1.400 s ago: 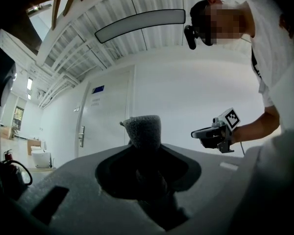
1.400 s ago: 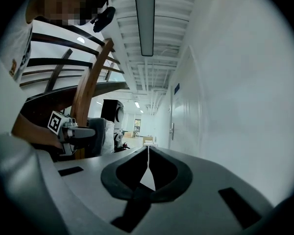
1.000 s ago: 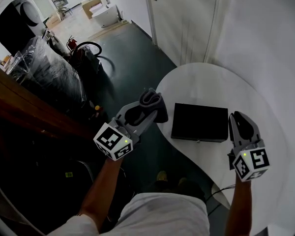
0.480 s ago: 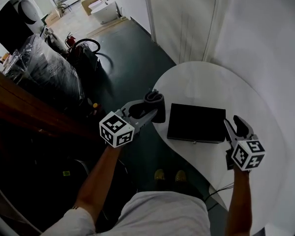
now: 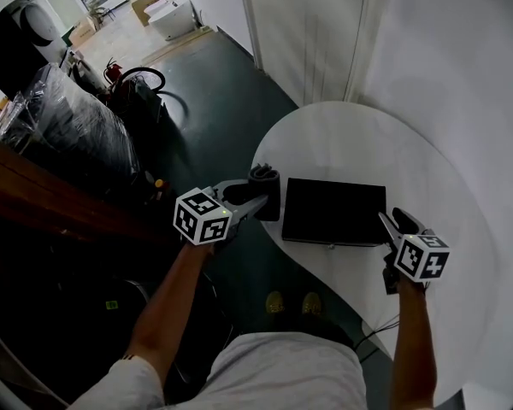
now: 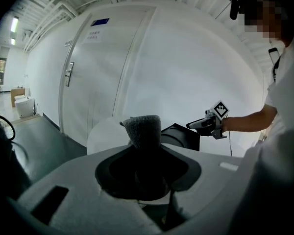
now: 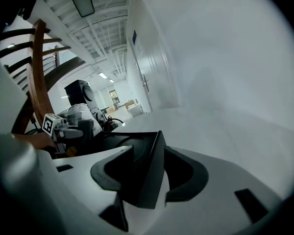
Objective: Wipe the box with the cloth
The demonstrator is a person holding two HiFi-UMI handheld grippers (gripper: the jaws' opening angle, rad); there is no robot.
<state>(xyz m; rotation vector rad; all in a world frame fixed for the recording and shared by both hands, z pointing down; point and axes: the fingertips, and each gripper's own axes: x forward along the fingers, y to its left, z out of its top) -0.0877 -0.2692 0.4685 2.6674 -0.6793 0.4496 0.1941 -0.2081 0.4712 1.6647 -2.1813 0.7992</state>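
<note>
Between the left jaws: the grey cloth [image 6: 143, 127], clamped. You hold it in the left gripper [image 6: 144, 153], and its folded end stands up past the fingertips.
Between the right jaws: the near right corner of the black box [image 7: 146, 155]. One sharp edge runs up the gap of the right gripper [image 7: 154, 166].
Right jaw state: apart, and they have just been opening. Neither pad is seen pressing on the box (the left jaw's inner face lies close to it, but you cannot tell whether it touches).
Left gripper attitude: tilted slightly downward and aimed across the table's left edge towards the box.
Right gripper attitude: tilted downward and low over the tabletop at the box's front right corner.
Cloth position: just beside the left end of the box in the head view, at the table's rim. Contact with the box cannot be made out.
Box position: flat on the round white table [image 5: 350, 135], near its front edge, with its long side facing you.
Gripper spacing: one at each end of the box, well apart.
Surroundings: a white door [image 5: 299, 24] behind the table, and a dark green floor [image 5: 214, 92] to its left.
</note>
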